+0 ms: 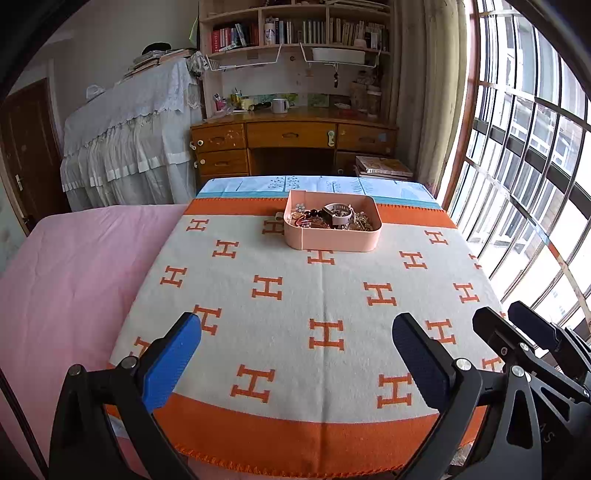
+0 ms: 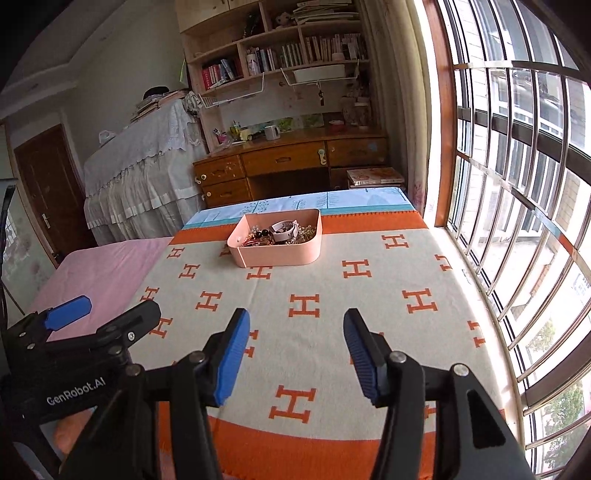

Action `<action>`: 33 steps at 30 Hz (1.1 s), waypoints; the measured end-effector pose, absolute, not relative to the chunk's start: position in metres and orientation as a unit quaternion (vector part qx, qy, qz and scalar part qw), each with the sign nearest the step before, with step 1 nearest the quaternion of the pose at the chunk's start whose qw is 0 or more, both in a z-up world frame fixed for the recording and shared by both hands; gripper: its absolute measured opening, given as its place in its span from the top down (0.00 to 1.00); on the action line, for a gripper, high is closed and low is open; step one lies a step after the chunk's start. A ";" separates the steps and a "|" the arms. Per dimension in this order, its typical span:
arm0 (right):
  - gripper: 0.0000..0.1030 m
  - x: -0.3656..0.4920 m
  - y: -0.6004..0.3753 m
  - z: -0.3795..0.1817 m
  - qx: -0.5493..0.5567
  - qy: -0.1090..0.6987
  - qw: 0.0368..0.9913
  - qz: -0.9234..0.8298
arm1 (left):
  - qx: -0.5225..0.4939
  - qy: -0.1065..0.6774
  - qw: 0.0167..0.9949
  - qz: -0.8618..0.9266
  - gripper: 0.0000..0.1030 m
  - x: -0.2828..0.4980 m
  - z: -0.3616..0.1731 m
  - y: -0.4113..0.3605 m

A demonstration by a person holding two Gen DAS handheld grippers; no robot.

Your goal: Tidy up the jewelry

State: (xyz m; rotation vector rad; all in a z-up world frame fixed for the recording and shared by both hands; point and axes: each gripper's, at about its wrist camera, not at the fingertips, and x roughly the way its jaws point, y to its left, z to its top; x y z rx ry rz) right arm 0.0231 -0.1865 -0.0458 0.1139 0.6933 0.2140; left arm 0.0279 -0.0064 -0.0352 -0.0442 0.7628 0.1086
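1. The pink tray sits at the far end of the H-patterned blanket, near its orange border, with a jumble of jewelry inside: beads, chains and a pale bangle.
2. One small piece lies on the blanket touching the tray's left wall.
3. The left gripper hangs over the blanket's near end, well apart from the tray, its jaws spread wide and empty.
4. The right gripper hangs just beside it, jaws parted more narrowly, nothing between them.
5. Beyond the blanket stand a wooden desk and bookshelves.
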 end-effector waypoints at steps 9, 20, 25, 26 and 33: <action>0.48 0.022 -0.187 -0.047 0.055 0.340 0.933 0.106 | -0.016 0.369 0.927 0.062 0.01 0.025 -0.038 -0.006; 0.48 0.022 -0.187 -0.047 0.056 0.341 0.933 0.105 | -0.016 0.373 0.925 0.064 0.01 0.025 -0.040 -0.004; 0.48 0.022 -0.187 -0.046 0.056 0.340 0.933 0.105 | -0.017 0.373 0.925 0.064 0.01 0.024 -0.041 -0.004; 0.48 0.022 -0.187 -0.047 0.056 0.340 0.933 0.105 | -0.017 0.373 0.925 0.064 0.01 0.024 -0.041 -0.003; 0.48 0.022 -0.187 -0.046 0.057 0.340 0.933 0.105 | -0.018 0.373 0.926 0.064 0.01 0.024 -0.041 -0.003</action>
